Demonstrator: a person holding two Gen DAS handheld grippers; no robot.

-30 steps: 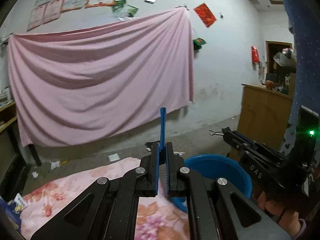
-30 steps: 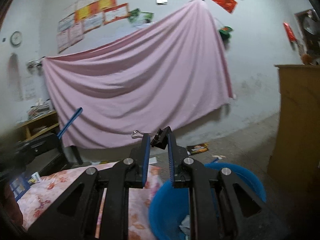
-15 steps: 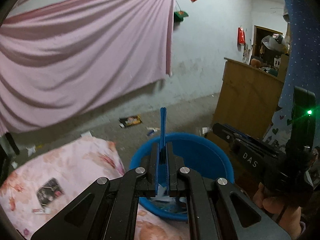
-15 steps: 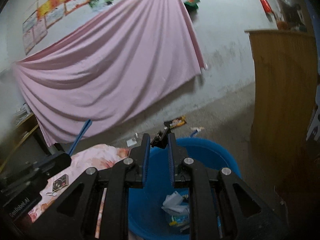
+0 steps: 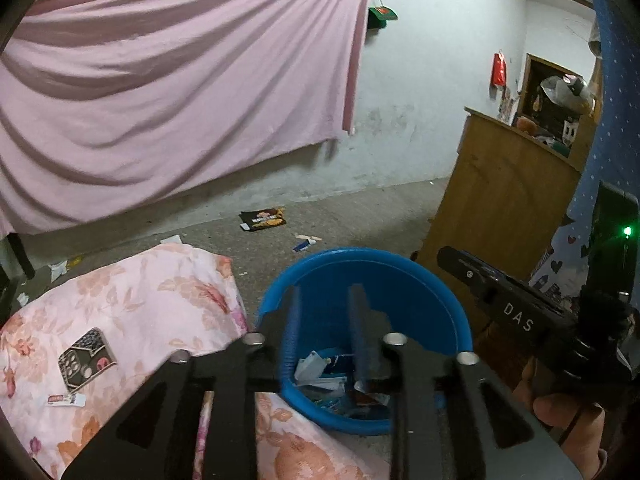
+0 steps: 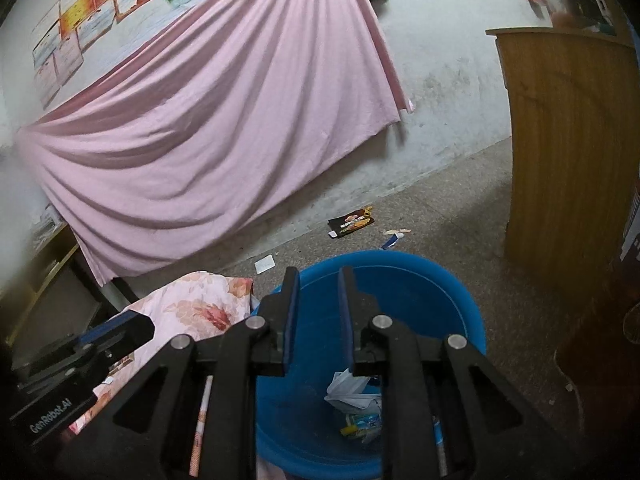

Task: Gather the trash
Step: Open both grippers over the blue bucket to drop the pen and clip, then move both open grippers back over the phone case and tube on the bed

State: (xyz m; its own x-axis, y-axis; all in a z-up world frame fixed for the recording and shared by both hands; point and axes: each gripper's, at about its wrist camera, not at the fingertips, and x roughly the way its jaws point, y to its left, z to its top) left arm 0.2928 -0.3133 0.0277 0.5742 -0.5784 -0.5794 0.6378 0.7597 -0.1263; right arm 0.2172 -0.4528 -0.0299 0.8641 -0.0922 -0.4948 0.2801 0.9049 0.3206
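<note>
A blue plastic basin [image 5: 360, 255] stands on the floor with paper scraps and wrappers [image 5: 326, 372] in its bottom. My left gripper [image 5: 324, 296] hangs over the basin, its jaws opening with nothing between them. My right gripper [image 6: 319, 280] is also over the basin [image 6: 400, 257], jaws opening and empty, above crumpled trash [image 6: 352, 394]. In the left wrist view the right gripper [image 5: 446, 255] reaches in from the right, held by a hand [image 5: 560, 412]. The left gripper [image 6: 120, 326] shows at the lower left of the right wrist view.
A floral cloth [image 5: 140, 300] lies left of the basin with a phone [image 5: 86, 354] and a small wrapper [image 5: 66, 399] on it. A snack packet [image 5: 263, 219] and scraps lie on the concrete floor. A wooden cabinet [image 5: 500, 208] stands right; a pink sheet [image 5: 180, 92] covers the wall.
Both grippers swung right and down over the basin. The blue stick has left the left jaws and the black binder clip has left the right jaws; both stand wider.
</note>
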